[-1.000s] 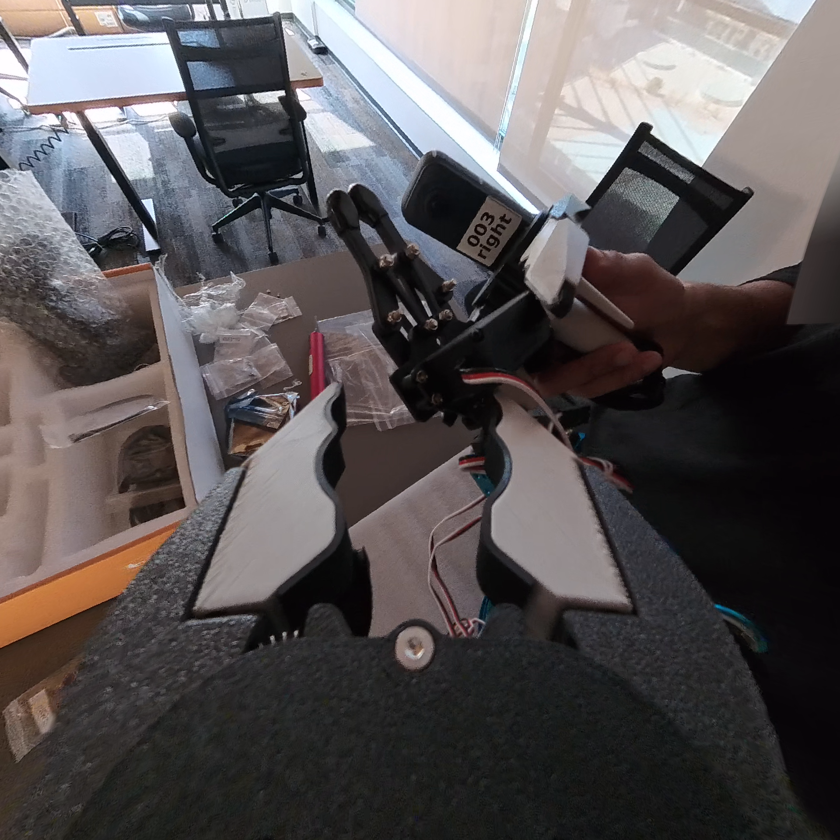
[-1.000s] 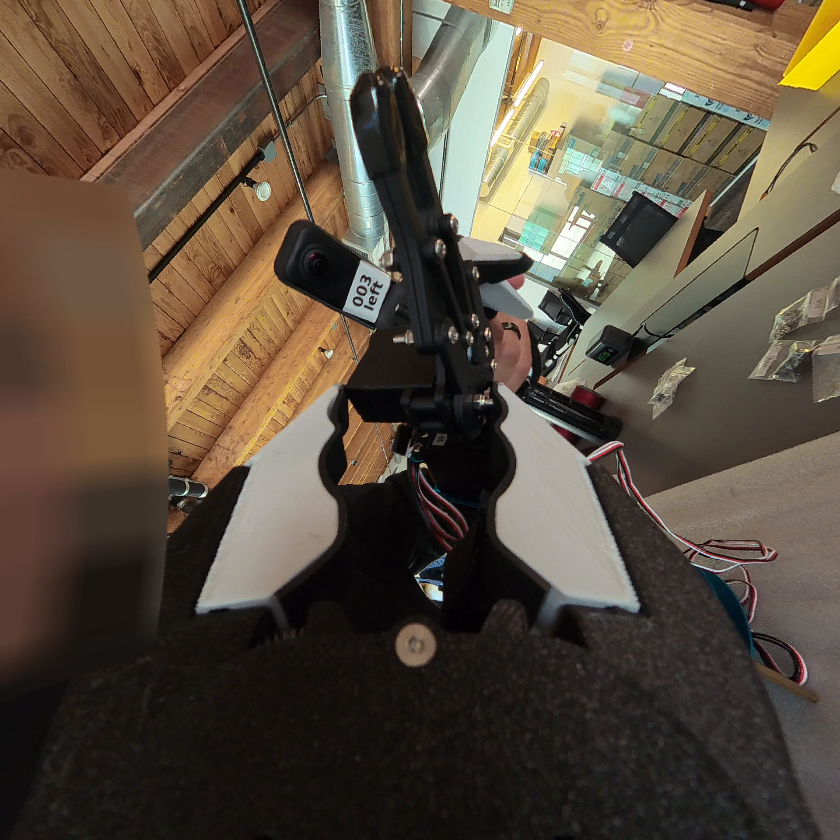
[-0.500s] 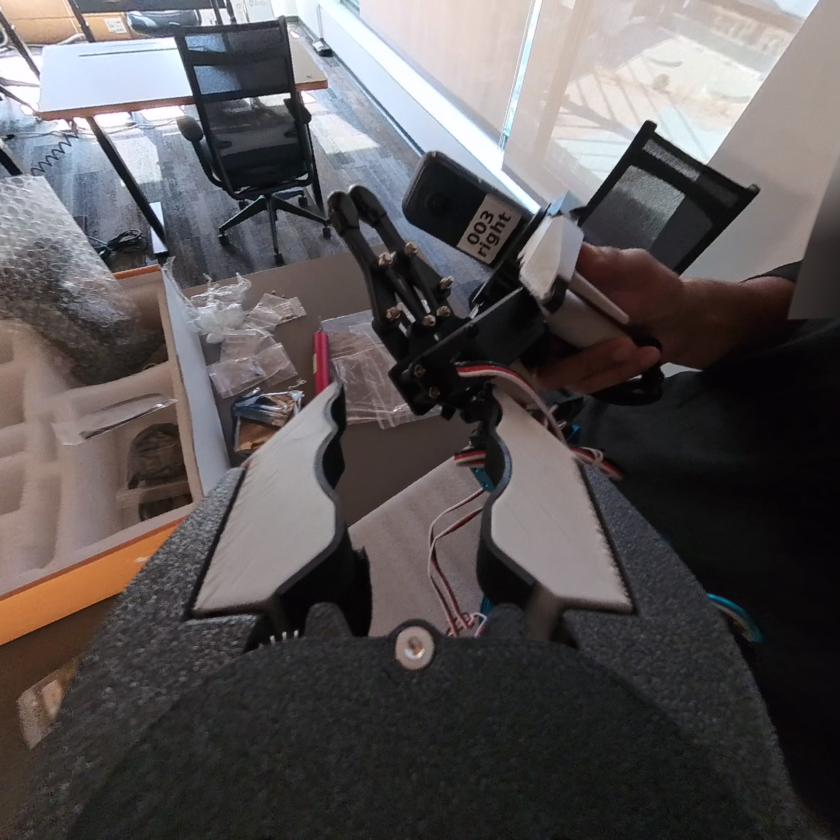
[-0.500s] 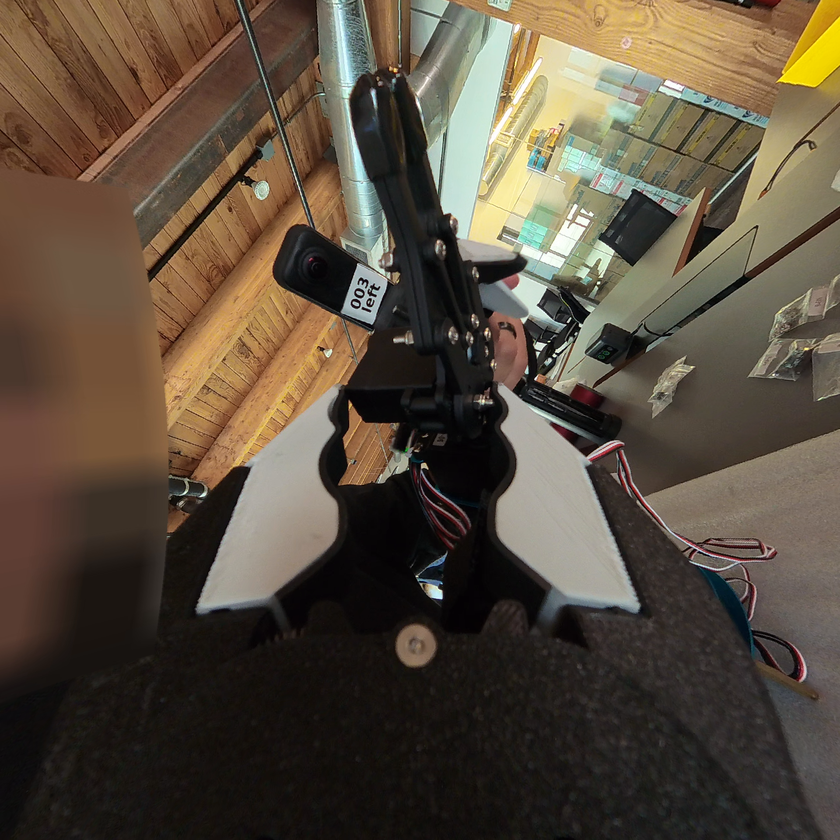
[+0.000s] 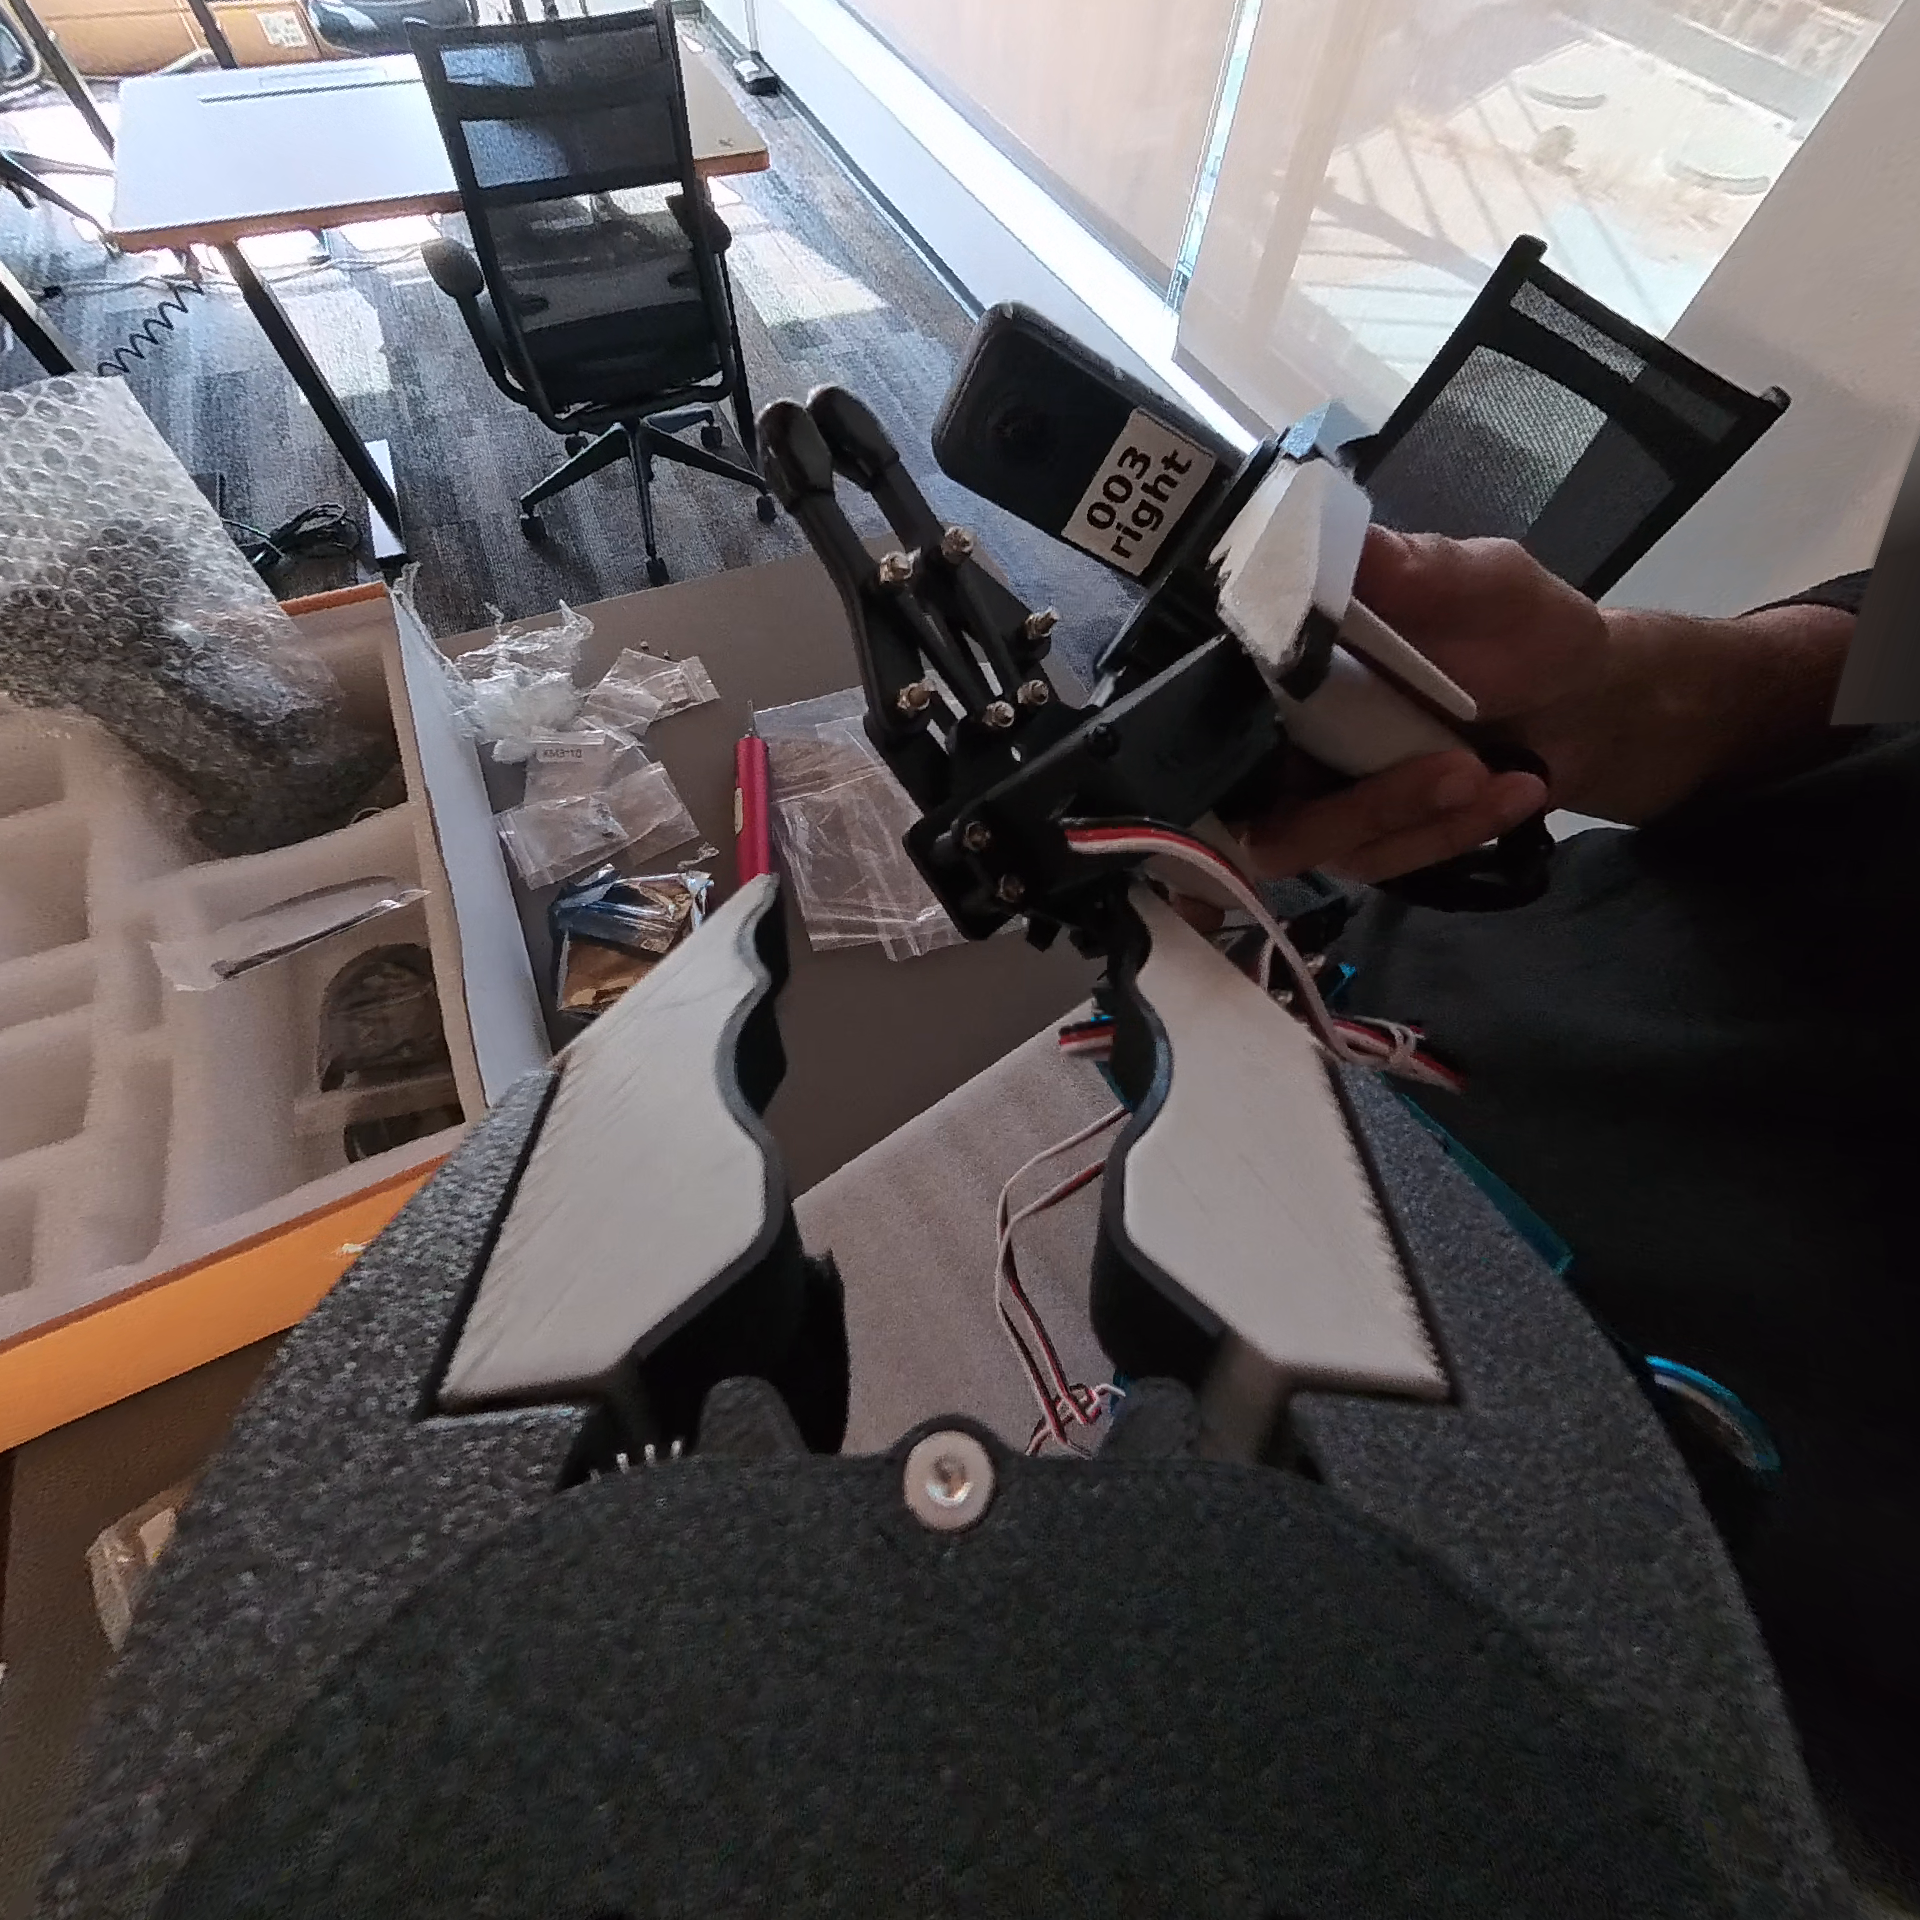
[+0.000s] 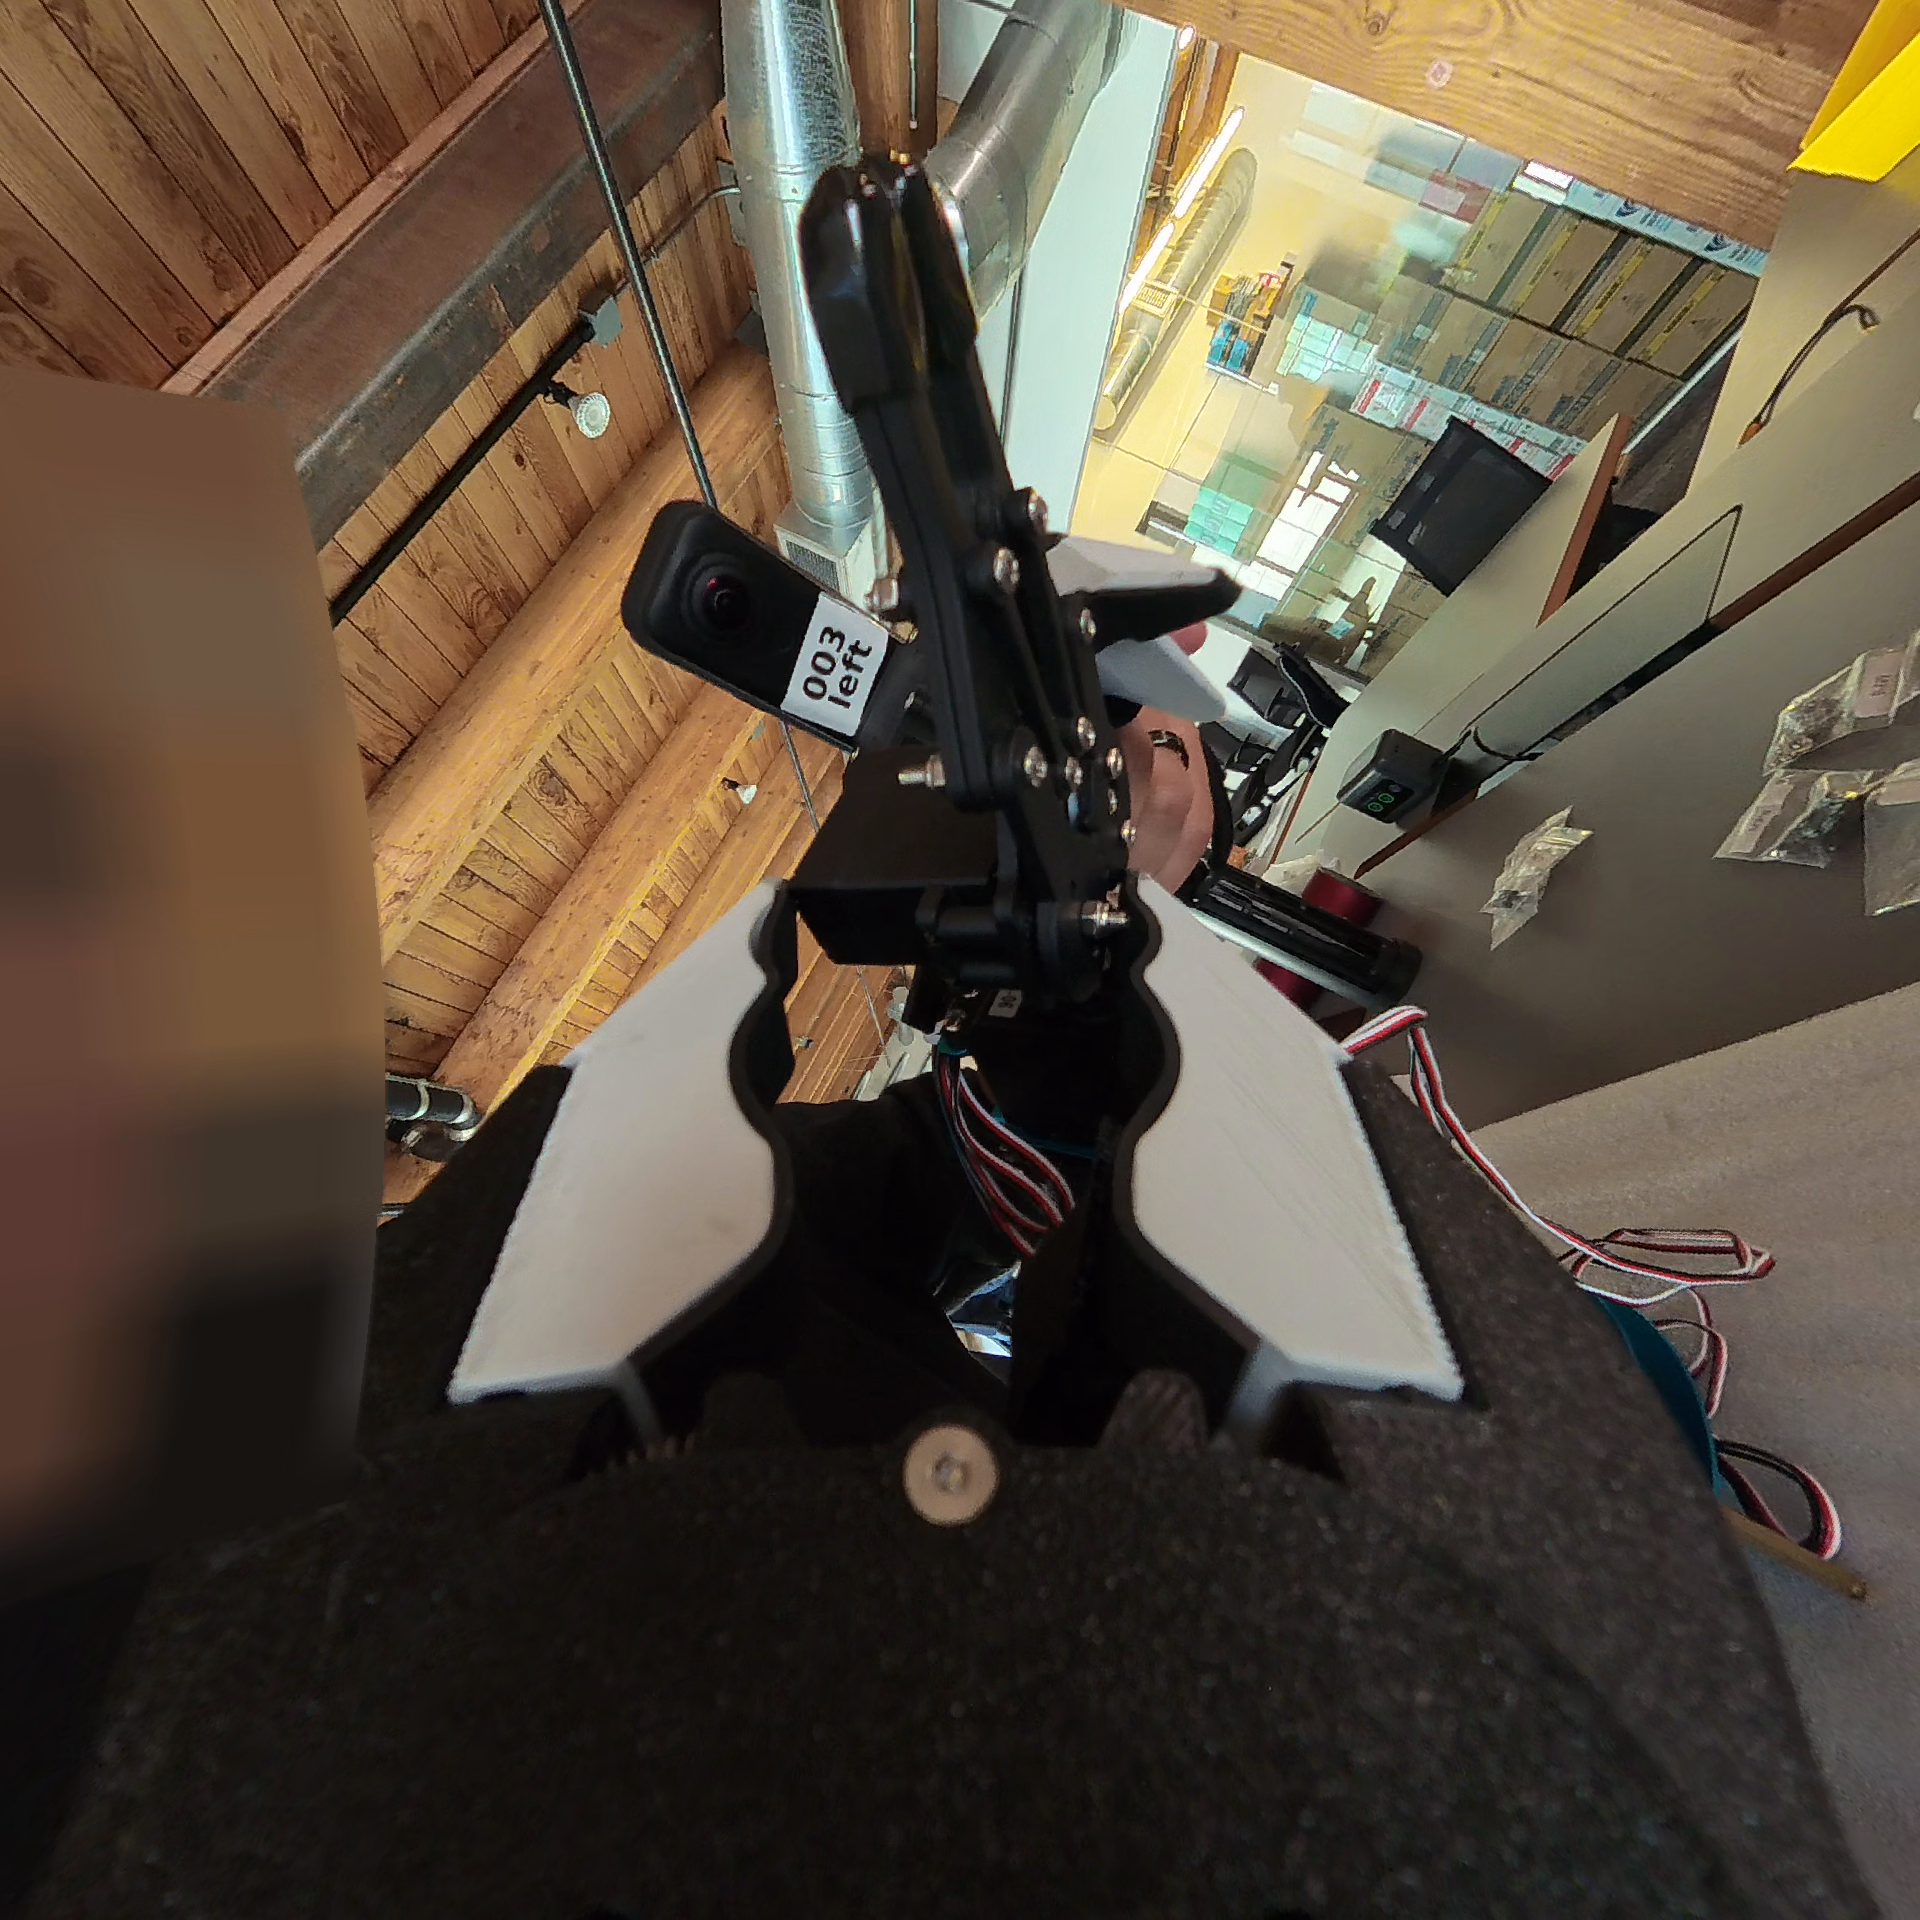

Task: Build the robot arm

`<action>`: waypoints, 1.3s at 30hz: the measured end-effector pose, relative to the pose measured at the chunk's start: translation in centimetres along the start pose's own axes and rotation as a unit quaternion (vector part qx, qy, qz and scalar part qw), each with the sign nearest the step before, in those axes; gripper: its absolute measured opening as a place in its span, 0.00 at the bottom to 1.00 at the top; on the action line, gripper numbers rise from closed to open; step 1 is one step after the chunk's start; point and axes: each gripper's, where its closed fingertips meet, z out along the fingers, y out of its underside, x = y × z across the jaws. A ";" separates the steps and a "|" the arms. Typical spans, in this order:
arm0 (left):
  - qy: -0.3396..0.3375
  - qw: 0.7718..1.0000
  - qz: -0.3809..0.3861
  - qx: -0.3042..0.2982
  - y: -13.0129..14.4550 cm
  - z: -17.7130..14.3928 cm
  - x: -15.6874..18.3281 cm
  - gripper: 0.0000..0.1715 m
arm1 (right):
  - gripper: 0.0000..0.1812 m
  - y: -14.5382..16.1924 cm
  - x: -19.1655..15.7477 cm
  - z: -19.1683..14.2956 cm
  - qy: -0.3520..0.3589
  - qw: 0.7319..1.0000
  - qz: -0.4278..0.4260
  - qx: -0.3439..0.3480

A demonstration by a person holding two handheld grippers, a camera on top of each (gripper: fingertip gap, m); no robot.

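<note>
We found the right gripper clamped by its fingertips on the servo base of a black claw assembly, which stood up and away from it in the air, its two claw tips pressed together, much as a second before; in the left wrist view it had drifted only a shade higher. A hand held that gripper above the grey table. The left gripper had its jaws spread and gripped nothing; its right fingertip lay just under the claw's base, whether touching we could not tell. Red, white and black wires trailed from the base down to the table. Beyond lay small plastic bags, a red pen-like tool and an open box of white foam, all unmoved.
</note>
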 end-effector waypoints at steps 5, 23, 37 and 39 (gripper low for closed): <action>0.006 1.000 0.007 0.017 -0.1 -1.0 0.4 0.23 | 0.34 -0.1 0.1 -0.2 -0.003 1.000 0.004 0.005; 0.032 0.981 0.161 0.103 -1.3 -2.3 4.1 0.03 | 0.34 0.1 -0.2 0.2 0.005 1.000 0.001 0.002; 0.001 0.986 0.168 -0.023 -0.1 0.2 3.2 0.00 | 0.34 -0.2 0.2 -0.1 0.028 0.999 -0.006 0.015; -0.026 0.990 0.138 -0.023 -0.1 0.4 3.0 0.00 | 0.34 -0.2 0.2 -0.2 0.028 1.000 -0.005 0.012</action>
